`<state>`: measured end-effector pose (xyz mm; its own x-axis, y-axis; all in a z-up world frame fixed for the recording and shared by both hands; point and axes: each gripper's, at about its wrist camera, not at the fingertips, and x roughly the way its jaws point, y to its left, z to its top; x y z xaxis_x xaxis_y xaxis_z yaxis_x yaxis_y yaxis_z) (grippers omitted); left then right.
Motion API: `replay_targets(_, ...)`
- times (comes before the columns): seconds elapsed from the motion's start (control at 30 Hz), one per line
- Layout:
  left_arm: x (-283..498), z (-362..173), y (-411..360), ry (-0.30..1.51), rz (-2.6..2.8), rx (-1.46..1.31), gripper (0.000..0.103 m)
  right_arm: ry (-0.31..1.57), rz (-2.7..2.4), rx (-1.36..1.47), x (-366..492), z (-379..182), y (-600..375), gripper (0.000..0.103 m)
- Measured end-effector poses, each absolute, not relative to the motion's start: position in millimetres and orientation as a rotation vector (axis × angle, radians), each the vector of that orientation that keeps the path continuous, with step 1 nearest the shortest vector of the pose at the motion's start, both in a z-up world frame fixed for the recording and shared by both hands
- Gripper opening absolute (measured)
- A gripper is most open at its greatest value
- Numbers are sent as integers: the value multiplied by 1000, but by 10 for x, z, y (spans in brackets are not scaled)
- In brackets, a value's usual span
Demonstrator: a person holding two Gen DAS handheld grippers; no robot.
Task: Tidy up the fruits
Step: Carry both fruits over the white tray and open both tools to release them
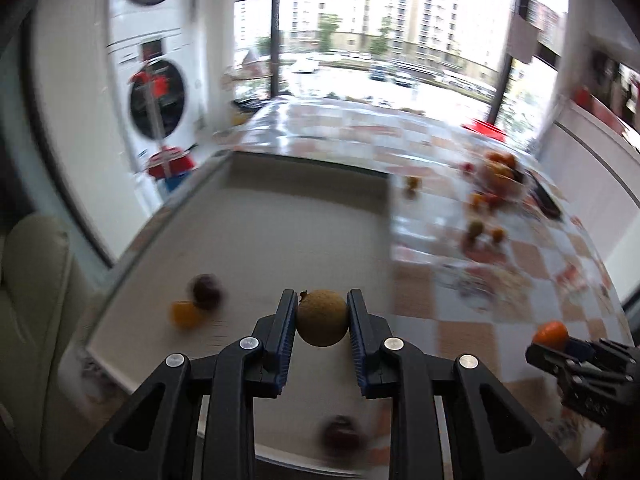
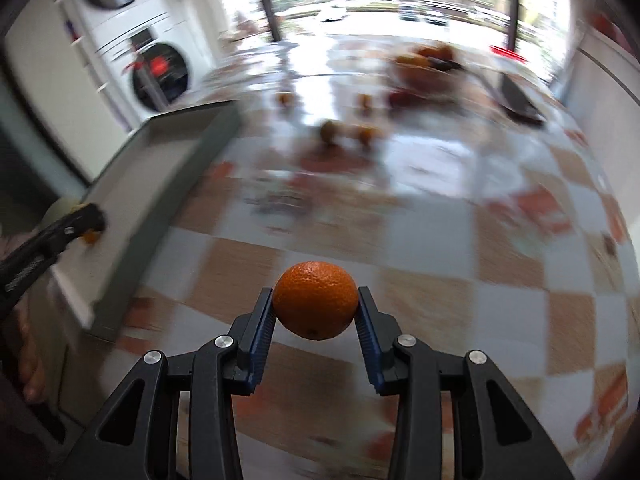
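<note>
My left gripper [image 1: 322, 312] is shut on a small tan round fruit [image 1: 322, 317] and hangs over a shallow grey tray [image 1: 280, 216]. In the tray lie a dark red fruit [image 1: 206, 291], a yellow-orange fruit [image 1: 185, 314] beside it, and another dark fruit [image 1: 340, 434] below the fingers. My right gripper [image 2: 316, 302] is shut on an orange [image 2: 316, 300] above the checked tablecloth [image 2: 440, 280], right of the tray [image 2: 132, 200]. The right gripper with its orange [image 1: 553, 334] shows at the right edge of the left wrist view. The left gripper [image 2: 86, 220] shows at the left edge of the right wrist view.
Farther back on the table lie loose small fruits [image 2: 348, 132] and a bowl piled with fruit [image 2: 424, 64]. A dark flat object [image 2: 518, 98] lies at the back right. Stacked washing machines [image 1: 154, 80] stand beyond the table's left side, and a pale chair [image 1: 32, 280] is at the left.
</note>
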<state>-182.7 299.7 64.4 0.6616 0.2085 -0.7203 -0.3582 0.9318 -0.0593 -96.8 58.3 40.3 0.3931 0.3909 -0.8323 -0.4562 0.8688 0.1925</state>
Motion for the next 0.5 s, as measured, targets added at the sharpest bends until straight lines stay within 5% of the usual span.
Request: replay_targets(0.5,-1813,367,3513,826,451,-240,27,1033,812,-117,-853,721,2112,43)
